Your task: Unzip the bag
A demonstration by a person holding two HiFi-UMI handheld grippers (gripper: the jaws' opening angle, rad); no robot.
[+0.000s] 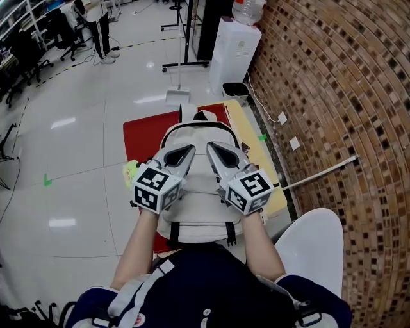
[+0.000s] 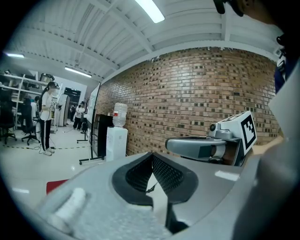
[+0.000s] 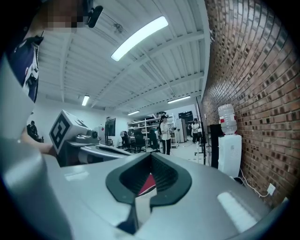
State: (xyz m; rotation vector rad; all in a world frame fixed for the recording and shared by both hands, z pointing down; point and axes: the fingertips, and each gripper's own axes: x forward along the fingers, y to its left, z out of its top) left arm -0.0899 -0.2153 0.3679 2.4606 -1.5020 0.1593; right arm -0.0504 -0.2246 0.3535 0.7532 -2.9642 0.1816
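A cream backpack (image 1: 200, 176) lay flat in the middle of the head view, on a red-covered tabletop (image 1: 142, 138) with a pale board (image 1: 255, 148) along its right edge. Two grippers hung over it side by side and hid much of its middle. The left gripper (image 1: 187, 154) and the right gripper (image 1: 214, 151) both had their fingers closed tip to tip. In each gripper view they met at a point with no object clamped between them. Only a thin dark strand showed below the left tips, too small to identify.

A small yellow-green object (image 1: 130, 170) sat at the bag's left, partly behind the left marker cube. One white round seat (image 1: 314, 240) filled the lower right.

A brick wall (image 1: 333, 90) ran down the right side and carried two white sockets (image 1: 282, 118). At the top centre stood one white water dispenser (image 1: 234, 54) with one clear bottle (image 1: 247, 9) on it, and one black bin (image 1: 236, 90) at its foot. A black wheeled stand (image 1: 186, 48) stood just left of it. One person (image 1: 99, 29) stood at the upper left, near several office chairs (image 1: 25, 54).
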